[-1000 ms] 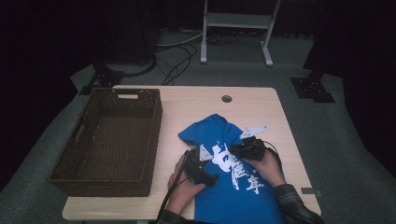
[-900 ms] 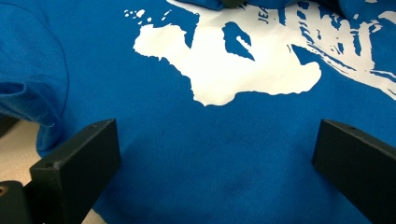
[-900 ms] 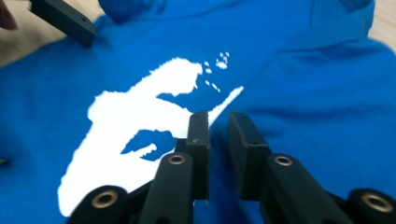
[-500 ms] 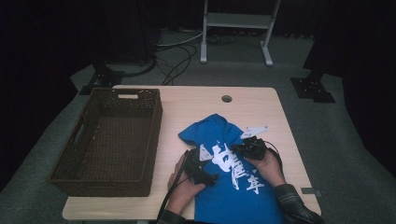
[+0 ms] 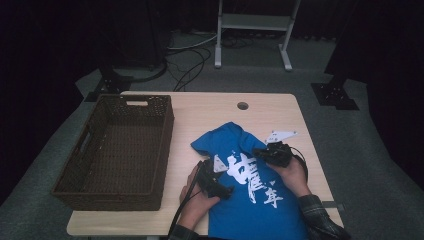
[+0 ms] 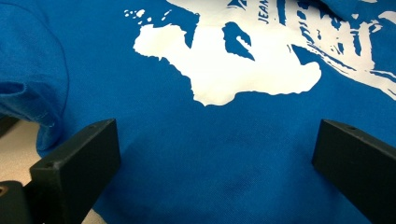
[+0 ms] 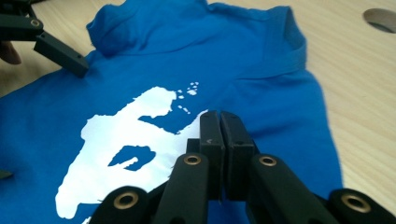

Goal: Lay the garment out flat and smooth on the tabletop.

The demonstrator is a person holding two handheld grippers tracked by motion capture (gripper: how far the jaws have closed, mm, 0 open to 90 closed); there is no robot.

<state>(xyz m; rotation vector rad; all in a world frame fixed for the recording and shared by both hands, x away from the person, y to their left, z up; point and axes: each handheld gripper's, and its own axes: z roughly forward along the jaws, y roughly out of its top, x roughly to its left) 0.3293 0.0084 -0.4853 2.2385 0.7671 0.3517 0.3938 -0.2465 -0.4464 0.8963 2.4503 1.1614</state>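
A blue T-shirt (image 5: 235, 142) with a white print lies spread on the wooden table (image 5: 210, 110), its lower part hanging over the near edge. My left gripper (image 5: 222, 180) rests at the shirt's left side. In the left gripper view it (image 6: 217, 154) stands open, both jaws wide apart over the cloth (image 6: 196, 140). My right gripper (image 5: 261, 153) sits at the shirt's right side, above the print. In the right gripper view it (image 7: 220, 122) is shut, jaws pressed together just over the shirt (image 7: 261, 93), with no cloth seen between them. One of the left gripper's fingers (image 7: 60, 52) shows beyond.
A dark woven basket (image 5: 107, 197) stands on the left half of the table, nothing in it. A round cable hole (image 5: 243, 106) is near the far edge. Bare wood lies between the basket and the shirt. Stands and cables occupy the floor behind.
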